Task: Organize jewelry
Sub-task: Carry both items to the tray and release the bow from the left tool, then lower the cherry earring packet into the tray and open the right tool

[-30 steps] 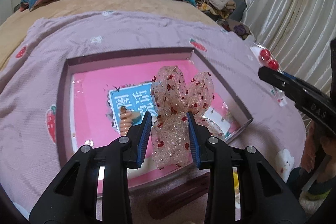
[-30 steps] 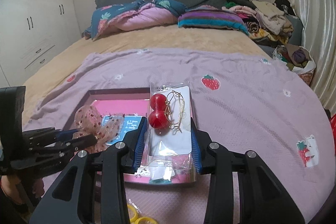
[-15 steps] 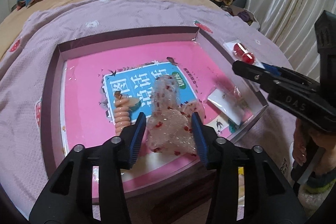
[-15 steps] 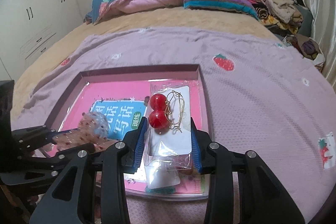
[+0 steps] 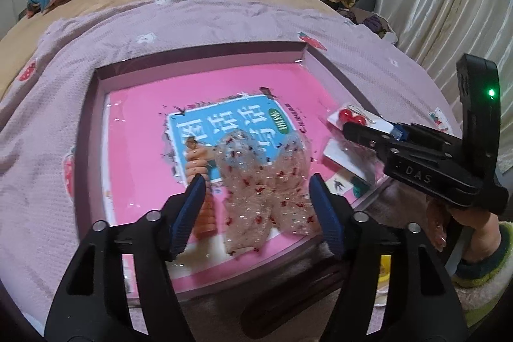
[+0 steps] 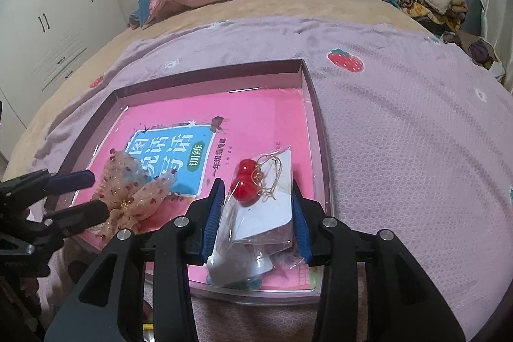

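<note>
Bed: a lilac strawberry-print blanket (image 6: 400,124) is spread over the bed as a soft work surface; folded quilts and clothes are piled at the far end.
Tray: a shallow purple-walled tray (image 6: 315,104) is laid on the blanket near the bed's near edge, judged to serve as the collecting place for the jewelry. Its floor is covered by a pink book cover with a blue title panel (image 5: 224,130).
Left gripper: the left gripper (image 5: 256,197) is held low over the near-left part of the tray, its fingers spread wide and gripping nothing, apparently so that the bow is left lying free.
Right gripper: the right gripper (image 6: 258,210) is held over the near-right corner of the tray, its fingers closed narrowly on the earring packet, judged to be for setting it down there.
Bow: a sheer glittery bow (image 5: 263,181) with red specks is seen lying on the tray floor between the spread left fingers, partly over the blue panel.
Coil tie: an orange spiral hair tie (image 5: 200,169) lies just left of the bow, touching it.
Earring packet: a clear packet (image 6: 266,197) with two red bead earrings and gold hooks on a white card is held tilted, over another white card packet (image 6: 237,268) lying below it.
</note>
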Action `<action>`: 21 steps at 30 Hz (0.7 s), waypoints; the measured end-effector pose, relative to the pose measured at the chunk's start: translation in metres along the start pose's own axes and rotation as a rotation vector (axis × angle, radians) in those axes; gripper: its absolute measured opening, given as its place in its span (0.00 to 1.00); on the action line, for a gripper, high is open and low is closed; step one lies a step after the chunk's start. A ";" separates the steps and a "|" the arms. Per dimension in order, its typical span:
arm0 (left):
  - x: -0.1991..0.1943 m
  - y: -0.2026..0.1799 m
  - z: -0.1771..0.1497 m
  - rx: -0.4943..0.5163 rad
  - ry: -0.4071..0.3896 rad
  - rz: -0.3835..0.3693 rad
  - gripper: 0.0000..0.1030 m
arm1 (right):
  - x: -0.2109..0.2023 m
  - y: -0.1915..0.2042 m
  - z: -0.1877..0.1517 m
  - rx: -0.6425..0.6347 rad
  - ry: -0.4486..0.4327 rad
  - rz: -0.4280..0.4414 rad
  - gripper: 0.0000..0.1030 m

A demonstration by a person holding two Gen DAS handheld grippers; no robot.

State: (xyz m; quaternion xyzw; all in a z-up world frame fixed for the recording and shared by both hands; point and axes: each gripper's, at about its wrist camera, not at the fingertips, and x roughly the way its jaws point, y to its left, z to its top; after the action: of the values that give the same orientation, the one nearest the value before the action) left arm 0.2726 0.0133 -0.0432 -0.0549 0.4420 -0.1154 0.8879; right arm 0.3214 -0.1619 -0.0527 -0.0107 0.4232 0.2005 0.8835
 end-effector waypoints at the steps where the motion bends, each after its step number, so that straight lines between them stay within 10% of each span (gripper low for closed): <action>1: -0.001 0.001 0.001 -0.004 -0.001 0.002 0.58 | -0.001 0.000 -0.001 -0.002 0.000 0.001 0.38; 9: -0.015 0.006 0.004 -0.025 -0.036 0.013 0.69 | -0.009 -0.006 0.001 0.026 -0.014 0.015 0.41; 21: -0.035 0.013 0.010 -0.052 -0.093 0.052 0.90 | -0.037 0.001 0.005 0.022 -0.084 0.018 0.77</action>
State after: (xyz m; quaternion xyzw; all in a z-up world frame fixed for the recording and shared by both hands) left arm 0.2619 0.0343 -0.0126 -0.0718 0.4043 -0.0781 0.9085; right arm 0.3036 -0.1728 -0.0217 0.0114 0.3879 0.2038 0.8988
